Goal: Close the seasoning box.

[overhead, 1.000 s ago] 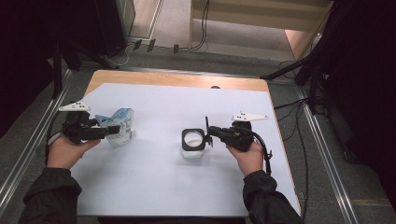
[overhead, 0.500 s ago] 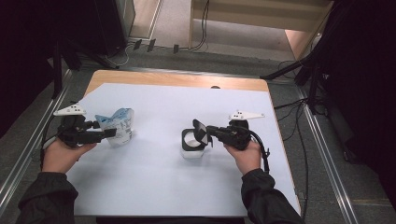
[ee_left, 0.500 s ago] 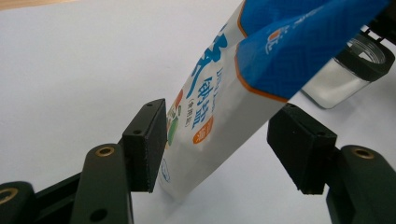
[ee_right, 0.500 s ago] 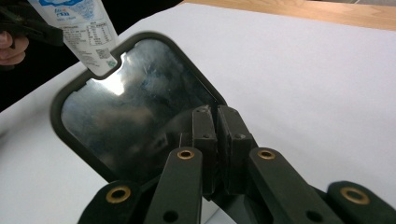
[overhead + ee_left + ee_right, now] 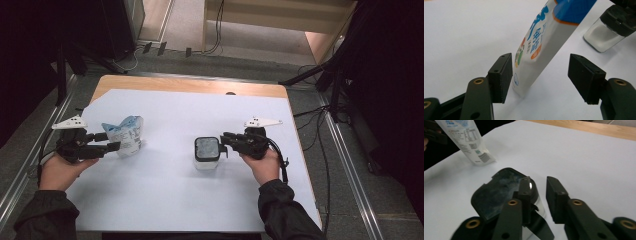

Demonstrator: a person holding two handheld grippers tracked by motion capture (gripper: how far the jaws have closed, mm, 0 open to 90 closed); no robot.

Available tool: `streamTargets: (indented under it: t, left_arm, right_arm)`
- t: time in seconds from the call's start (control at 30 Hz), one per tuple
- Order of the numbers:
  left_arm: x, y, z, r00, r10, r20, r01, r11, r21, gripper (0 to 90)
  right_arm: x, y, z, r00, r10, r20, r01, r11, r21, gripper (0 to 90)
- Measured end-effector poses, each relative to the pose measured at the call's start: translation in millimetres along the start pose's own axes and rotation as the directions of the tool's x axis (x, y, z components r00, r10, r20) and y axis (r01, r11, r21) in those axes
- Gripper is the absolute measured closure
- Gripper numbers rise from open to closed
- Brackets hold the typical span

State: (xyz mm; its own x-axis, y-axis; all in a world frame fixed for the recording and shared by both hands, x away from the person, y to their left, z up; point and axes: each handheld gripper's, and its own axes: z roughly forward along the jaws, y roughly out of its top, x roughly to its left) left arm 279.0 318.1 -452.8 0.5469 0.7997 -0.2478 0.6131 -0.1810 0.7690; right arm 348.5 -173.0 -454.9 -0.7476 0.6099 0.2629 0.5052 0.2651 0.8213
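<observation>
The lidded jar (image 5: 207,151) stands mid-mat, the pouch (image 5: 124,136) well to its left. The right gripper (image 5: 226,141) has just been opening, jaws parted at the lid's edge, seemingly off it. The left gripper (image 5: 114,145) straddles the pouch, spread, one pad grazing. Close squarely low on the pouch before lifting.

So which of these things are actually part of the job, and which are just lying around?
Part of the job:
- pouch, standing between the left gripper's open jaws
- jar with black lid, at the right gripper, whose jaws have just been opening

Just lying about:
- white mat on the table
- cables on the floor behind
</observation>
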Motion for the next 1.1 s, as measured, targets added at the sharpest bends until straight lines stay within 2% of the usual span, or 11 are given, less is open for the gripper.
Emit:
streamTargets:
  t: [0.13,0.17,0.27,0.37,0.6,0.7,0.83,1.1]
  left_arm:
    - [0.9,-3.5,-0.2,1.0000,-0.008,-0.003,0.008,1.0000,-0.002,37.7]
    - [1.7,-4.2,-0.2,1.0000,0.001,-0.007,-0.001,1.0000,0.004,37.7]
    - [1.7,-7.5,0.5,0.9999,-0.005,-0.011,0.005,0.9999,0.014,37.5]
    - [2.3,-10.4,1.3,0.9999,0.003,-0.014,-0.003,0.9996,0.028,37.1]
    - [4.9,-16.8,3.4,0.9997,0.016,-0.016,-0.015,0.9990,0.042,35.8]
    - [6.5,-17.6,4.4,0.9999,0.009,-0.008,-0.008,0.9993,0.037,35.4]
    - [7.0,-15.1,6.4,0.9994,0.034,-0.001,-0.034,0.9993,0.018,35.3]
    - [11.5,-12.2,12.8,0.9993,0.036,0.006,-0.036,0.9992,0.014,34.6]
  right_arm:
    - [-8.5,-1.3,-2.7,0.9997,0.020,0.011,-0.021,1.000,0.006,59.6]
    - [-10.2,-1.6,-3.6,0.9997,0.018,0.016,-0.018,1.000,0.005,57.9]
    - [-15.9,-3.4,-7.6,0.9989,0.004,0.046,-0.004,1.000,0.005,54.1]
    - [-24.0,-6.0,-12.8,0.9973,0.019,0.071,-0.019,1.000,0.003,50.9]
    - [-38.8,-11.9,-22.7,0.9920,0.045,0.118,-0.043,0.999,-0.016,48.9]
    - [-41.5,-14.3,-25.9,0.9906,0.049,0.128,-0.047,0.999,-0.019,48.9]
    - [-42.1,-18.1,-29.2,0.9886,0.046,0.143,-0.045,0.999,-0.009,48.9]
    - [-43.3,-25.0,-36.1,0.9848,0.047,0.167,-0.048,0.999,-0.003,48.9]
